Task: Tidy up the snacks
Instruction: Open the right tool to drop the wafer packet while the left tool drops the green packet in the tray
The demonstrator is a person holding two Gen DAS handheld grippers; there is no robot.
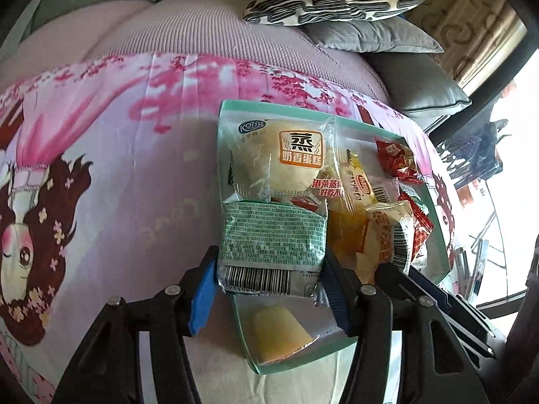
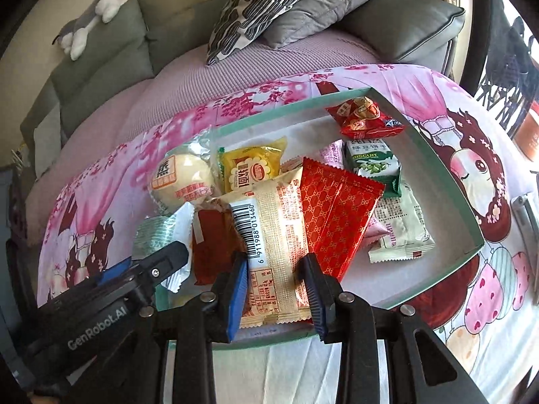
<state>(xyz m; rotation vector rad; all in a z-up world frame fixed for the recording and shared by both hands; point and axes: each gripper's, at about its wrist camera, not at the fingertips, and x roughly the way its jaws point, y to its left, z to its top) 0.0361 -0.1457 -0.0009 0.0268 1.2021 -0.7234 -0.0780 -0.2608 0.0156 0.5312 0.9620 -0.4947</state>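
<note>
Right wrist view: fingers (image 2: 274, 289) clamp the beige packet (image 2: 269, 252), its long axis running away from them.

**Snacks in and over the mint-green tray**

Between my left fingers sits a green-printed packet (image 1: 273, 235), barcode end toward me. My right fingers pinch a cream wafer packet (image 2: 269, 249), barcode up. Both hang over the shallow mint-green tray (image 2: 471, 232), where a steamed cake (image 2: 183, 175), yellow packet (image 2: 251, 168), red foil packet (image 2: 333, 222) and green biscuit packet (image 2: 372, 165) lie heaped.
</note>
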